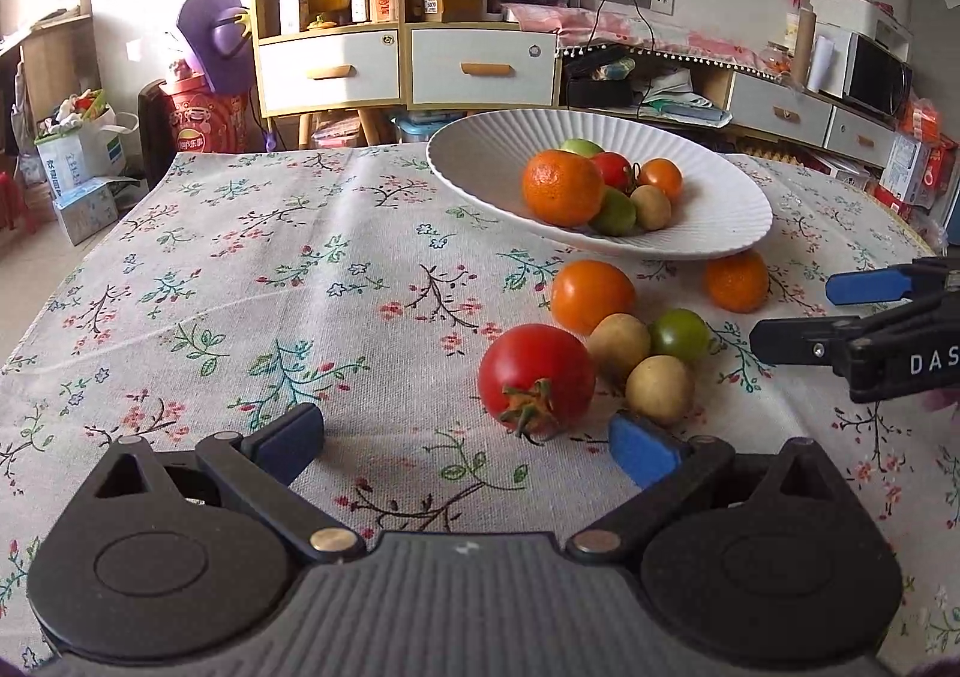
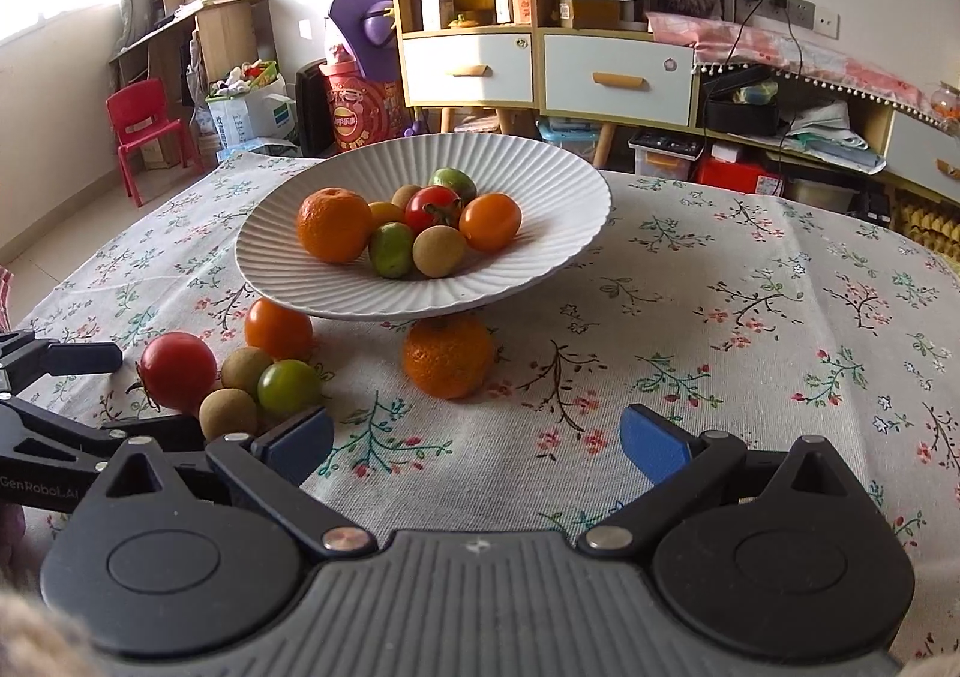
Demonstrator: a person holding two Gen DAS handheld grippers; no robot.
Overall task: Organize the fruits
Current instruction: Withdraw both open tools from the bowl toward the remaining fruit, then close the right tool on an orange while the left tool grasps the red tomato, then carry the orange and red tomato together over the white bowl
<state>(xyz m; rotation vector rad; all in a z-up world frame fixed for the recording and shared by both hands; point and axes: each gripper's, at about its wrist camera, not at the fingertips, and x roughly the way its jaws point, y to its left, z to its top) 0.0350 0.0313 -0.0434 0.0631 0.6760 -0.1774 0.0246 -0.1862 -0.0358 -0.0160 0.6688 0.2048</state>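
The red tomato (image 1: pixel 536 375) looks soft and smooth; pinch its sides gently. Both hand-held grippers, left (image 1: pixel 468 440) and right (image 2: pixel 477 440), stand spread, empty.

Black grippers (image 1: pixel 468 440), blue pads (image 1: pixel 642 449), silver pivot screws, perhaps "DAS" lettering

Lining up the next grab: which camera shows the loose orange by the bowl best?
Right wrist: the orange sits near centre, nearly whole, only its top tucked under the bowl rim. Left wrist shows it smaller, off right, likewise under the rim.
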